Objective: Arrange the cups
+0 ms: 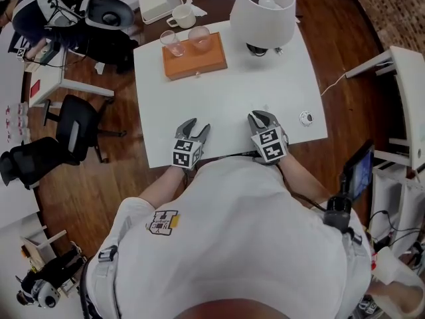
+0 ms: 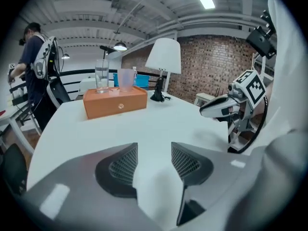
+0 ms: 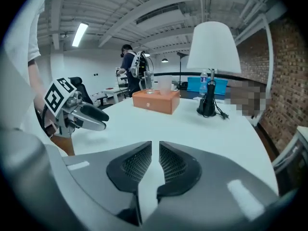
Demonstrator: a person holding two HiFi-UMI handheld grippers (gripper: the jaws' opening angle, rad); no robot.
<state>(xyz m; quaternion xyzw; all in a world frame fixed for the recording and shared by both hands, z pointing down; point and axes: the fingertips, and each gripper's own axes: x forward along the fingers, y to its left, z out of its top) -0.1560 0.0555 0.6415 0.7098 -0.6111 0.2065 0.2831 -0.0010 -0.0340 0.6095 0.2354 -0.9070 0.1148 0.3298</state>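
Downward, left tool [image 1: 196, 126] parted, right tool [image 1: 263, 117] closed

— We see a smooth, matt white counter [image 1: 226, 98] over a wood floor [image 1: 113, 185] with a slight sheen.
— Agreed. The cups [image 1: 172, 42] look clear and shiny to us; glass or plastic, we cannot tell. The box [image 1: 199, 64] under them is matt orange.
— On the left gripper [image 2: 154, 148] we see dark, mesh-textured pads [image 2: 120, 167] in matt grey plastic.
— And the shade [image 1: 263, 15] looks like white cloth.
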